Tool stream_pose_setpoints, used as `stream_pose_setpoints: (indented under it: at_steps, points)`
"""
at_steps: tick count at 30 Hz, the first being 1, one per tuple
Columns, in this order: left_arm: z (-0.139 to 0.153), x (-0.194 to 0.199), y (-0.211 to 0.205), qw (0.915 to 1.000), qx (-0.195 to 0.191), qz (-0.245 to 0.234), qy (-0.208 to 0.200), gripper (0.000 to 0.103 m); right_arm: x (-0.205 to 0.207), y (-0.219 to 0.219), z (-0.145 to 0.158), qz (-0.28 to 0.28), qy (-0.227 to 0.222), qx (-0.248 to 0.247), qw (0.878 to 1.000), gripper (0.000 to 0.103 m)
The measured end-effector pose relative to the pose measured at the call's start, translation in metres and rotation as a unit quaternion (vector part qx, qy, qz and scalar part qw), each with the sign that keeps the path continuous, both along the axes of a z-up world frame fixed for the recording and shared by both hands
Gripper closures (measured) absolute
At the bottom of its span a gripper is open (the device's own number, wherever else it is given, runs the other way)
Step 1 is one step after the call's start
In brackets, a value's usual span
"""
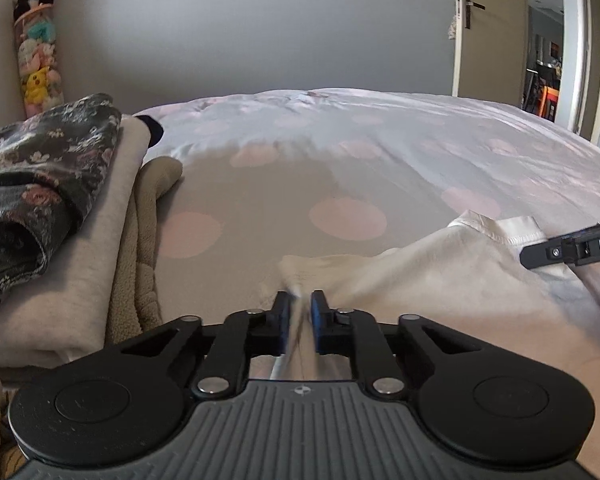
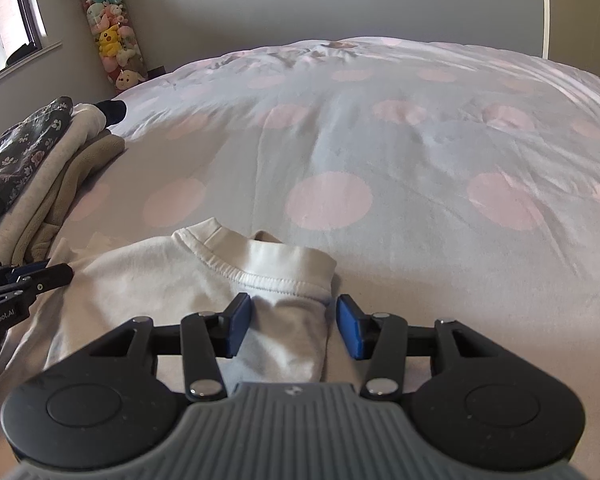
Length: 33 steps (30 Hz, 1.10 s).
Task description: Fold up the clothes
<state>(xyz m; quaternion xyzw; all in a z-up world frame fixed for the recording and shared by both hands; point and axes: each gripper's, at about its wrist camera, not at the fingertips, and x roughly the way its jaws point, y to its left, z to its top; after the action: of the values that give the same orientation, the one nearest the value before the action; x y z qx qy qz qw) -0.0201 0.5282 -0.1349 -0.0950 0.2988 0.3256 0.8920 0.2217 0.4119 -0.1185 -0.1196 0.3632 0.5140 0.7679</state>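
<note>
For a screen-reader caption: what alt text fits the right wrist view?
The right gripper is open around a folded white sweatshirt on a pink-dotted bedspread. The left gripper touches the sweatshirt's left edge, beside stacked clothes.

— From my left wrist camera, the fold of the white sweatshirt pinched in the left gripper is a blur; I can't read its edge. The gripper body hides the cloth beneath it.

— And the right side?

— The right gripper covers the sleeve's lower end. The sweatshirt's near part drops below the frame, so I can't tell how it lies.

— The pile?

— The stack of folded clothes is cut by the left edge in both views. The lettering on the other gripper runs off the frame too.
</note>
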Motion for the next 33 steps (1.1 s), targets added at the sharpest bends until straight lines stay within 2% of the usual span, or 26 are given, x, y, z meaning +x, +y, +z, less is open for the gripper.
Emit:
stream_pose_setpoints:
  at_steps: [4,5,6,8,9,12,15,18,22,25,27,28,30,32,33]
  points:
    - [0.005,0.001,-0.006,0.9999,0.012,-0.010,0.000,0.103,0.004,-0.001,0.003,-0.009,0.004,0.008,1.000,0.053]
    - [0.006,0.001,-0.007,0.9998,0.015,-0.012,0.000,0.103,0.005,-0.002,0.004,-0.011,0.007,0.013,1.000,0.057]
    - [0.007,0.001,-0.009,0.9997,0.018,-0.014,0.000,0.103,0.005,-0.004,0.005,-0.013,0.009,0.018,1.000,0.076]
    - [0.009,0.001,-0.012,0.9995,0.024,-0.019,-0.001,0.103,0.003,-0.007,0.008,-0.014,0.003,0.029,0.999,0.079]
    - [0.010,0.002,-0.013,0.9994,0.027,-0.021,-0.001,0.103,0.001,-0.009,0.010,-0.013,-0.001,0.034,0.999,0.086]
    - [0.022,0.001,-0.017,0.9987,0.035,-0.032,-0.019,0.103,-0.004,-0.015,0.018,-0.019,-0.021,0.047,0.998,0.089]
    - [0.030,0.004,-0.018,0.9977,0.037,-0.044,-0.037,0.103,-0.004,-0.024,0.022,-0.033,-0.026,0.062,0.997,0.089]
    - [0.023,0.013,-0.009,0.9982,0.021,-0.046,-0.033,0.103,0.002,-0.026,0.019,-0.047,-0.023,0.057,0.997,0.089]
    - [0.001,0.016,0.015,0.9985,-0.031,-0.038,-0.025,0.103,0.007,-0.021,0.008,-0.051,-0.015,0.047,0.997,0.089]
    - [-0.008,0.016,0.023,0.9976,-0.051,-0.045,-0.014,0.103,0.009,-0.015,-0.002,-0.048,-0.015,0.031,0.998,0.088]
    - [-0.006,0.012,0.029,0.9965,-0.069,-0.040,-0.026,0.100,0.011,-0.015,-0.007,-0.052,-0.012,0.020,0.998,0.079]
    - [-0.003,0.009,0.032,0.9960,-0.075,-0.035,-0.033,0.095,0.012,-0.018,-0.007,-0.057,-0.010,0.020,0.998,0.077]
    - [0.002,0.001,0.036,0.9961,-0.075,-0.023,-0.042,0.094,0.014,-0.024,-0.006,-0.067,-0.010,0.018,0.998,0.070]
    - [0.007,-0.007,0.040,0.9957,-0.077,-0.013,-0.051,0.091,0.013,-0.032,-0.001,-0.074,-0.012,0.018,0.997,0.068]
    - [0.009,-0.010,0.041,0.9952,-0.082,-0.009,-0.054,0.087,0.012,-0.037,0.001,-0.075,-0.011,0.020,0.997,0.068]
